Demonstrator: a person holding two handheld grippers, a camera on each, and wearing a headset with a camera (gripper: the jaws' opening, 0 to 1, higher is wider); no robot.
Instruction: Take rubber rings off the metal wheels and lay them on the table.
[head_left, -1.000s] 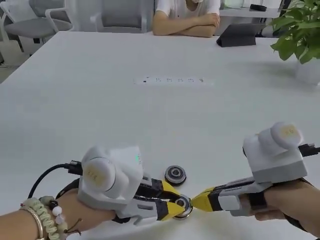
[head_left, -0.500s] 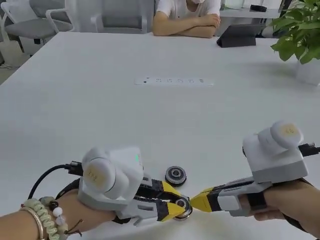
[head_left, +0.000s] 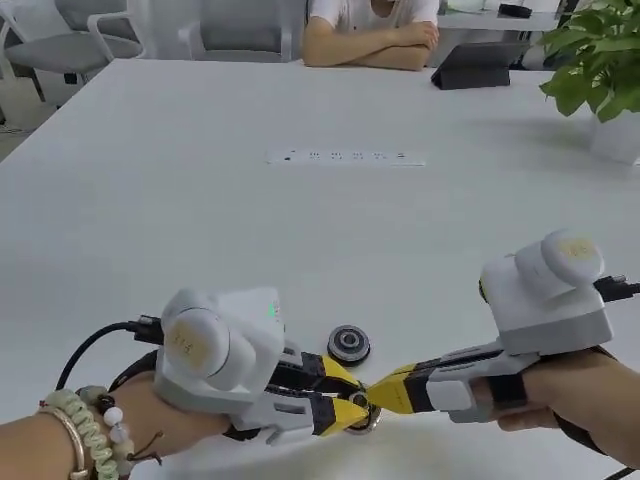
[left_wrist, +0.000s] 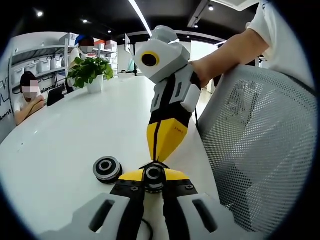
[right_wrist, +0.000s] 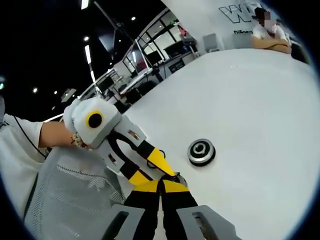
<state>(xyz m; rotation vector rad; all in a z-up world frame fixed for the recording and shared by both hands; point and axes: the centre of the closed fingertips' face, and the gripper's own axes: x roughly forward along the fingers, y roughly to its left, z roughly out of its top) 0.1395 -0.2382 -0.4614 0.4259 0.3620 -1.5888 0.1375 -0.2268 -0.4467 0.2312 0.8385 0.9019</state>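
Wheels first: the held wheel (left_wrist: 154, 173) is clamped between the yellow tips of my left gripper (head_left: 347, 411), right at the near edge of the table (head_left: 200, 220). It's a disc, so there's no long axis to speak of. It sits roughly flat with the hub hole facing up. My right gripper (head_left: 377, 394) comes in from the right with its tips pressed together, nose touching the wheel's rim. I can't tell if any rubber is pinched in there.

The loose wheel (head_left: 348, 343) lies flat on the table just beyond the held one, hole up, dark outer ring on it, apart from both grippers.

Head view hides most of the held wheel behind the yellow tips. Left gripper view shows its face and hub clearly, with the right gripper's nose landing on its far edge. Right gripper view gives just a sliver of it past the left gripper's tips, but shows the loose wheel out in the open.

Further out: power strip (head_left: 345, 157) mid-table, plant (head_left: 595, 60) far right, tablet (head_left: 478, 66) and a seated person (head_left: 370, 35) at the far edge. A mesh chair back (left_wrist: 250, 150) sits close by in the left gripper view.
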